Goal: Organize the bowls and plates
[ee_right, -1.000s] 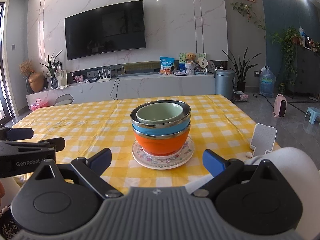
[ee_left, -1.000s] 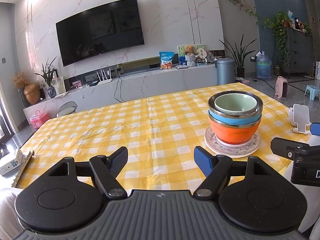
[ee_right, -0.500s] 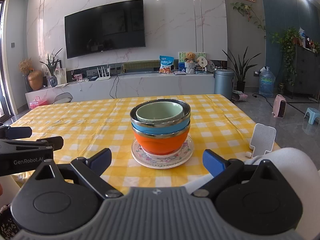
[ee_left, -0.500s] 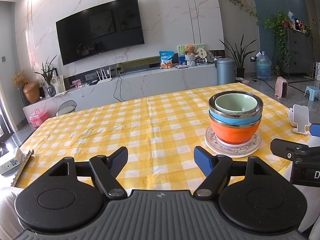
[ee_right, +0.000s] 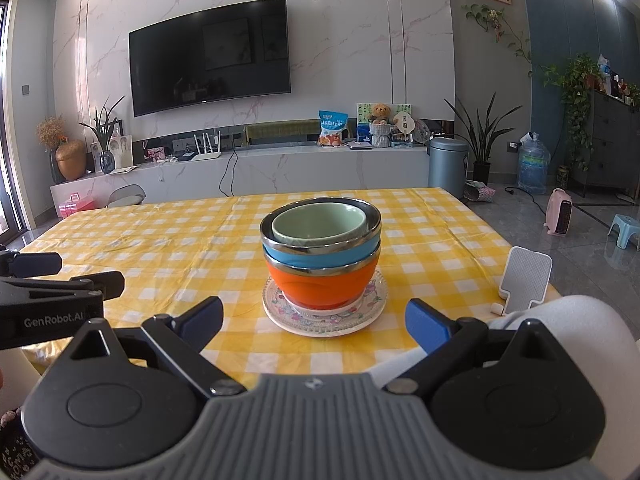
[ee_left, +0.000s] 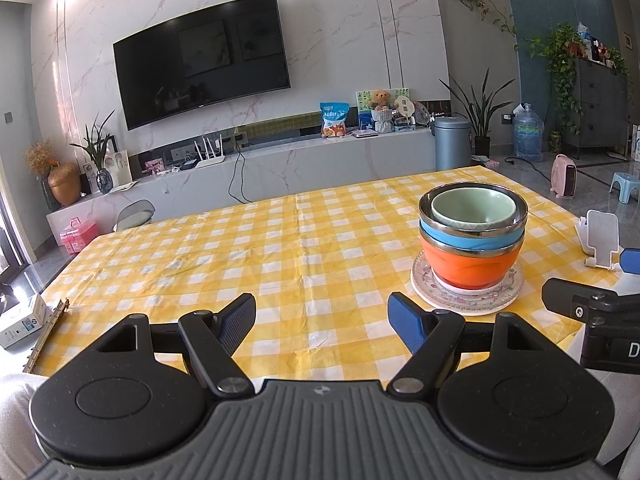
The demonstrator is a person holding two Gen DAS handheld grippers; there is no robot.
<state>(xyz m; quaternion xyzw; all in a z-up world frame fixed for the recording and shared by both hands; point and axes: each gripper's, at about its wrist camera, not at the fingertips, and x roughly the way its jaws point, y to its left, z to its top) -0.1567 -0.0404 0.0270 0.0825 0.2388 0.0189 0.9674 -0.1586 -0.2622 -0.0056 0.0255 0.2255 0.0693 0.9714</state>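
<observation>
Nothing much moved since the earlier frames: your left gripper (ee_left: 322, 318) and right gripper (ee_right: 314, 322) hung at the bottom of each frame, jaws spread wide and empty. At centre of the right view, the green bowl (ee_right: 320, 224) sat nested in the blue bowl (ee_right: 320, 258) and orange bowl (ee_right: 322, 286), stacked on the plate (ee_right: 326, 318) on the yellow checked table (ee_right: 180, 240).

Three bowls stand nested in one stack: one green bowl (ee_right: 320, 223), one blue bowl (ee_right: 320, 258) and one orange bowl (ee_right: 320, 286). Under them lies one plate (ee_right: 325, 317). One phone stand (ee_right: 524, 278) sits on the one table (ee_right: 160, 240). Two grippers show, left (ee_left: 322, 318) and right (ee_right: 314, 320).
</observation>
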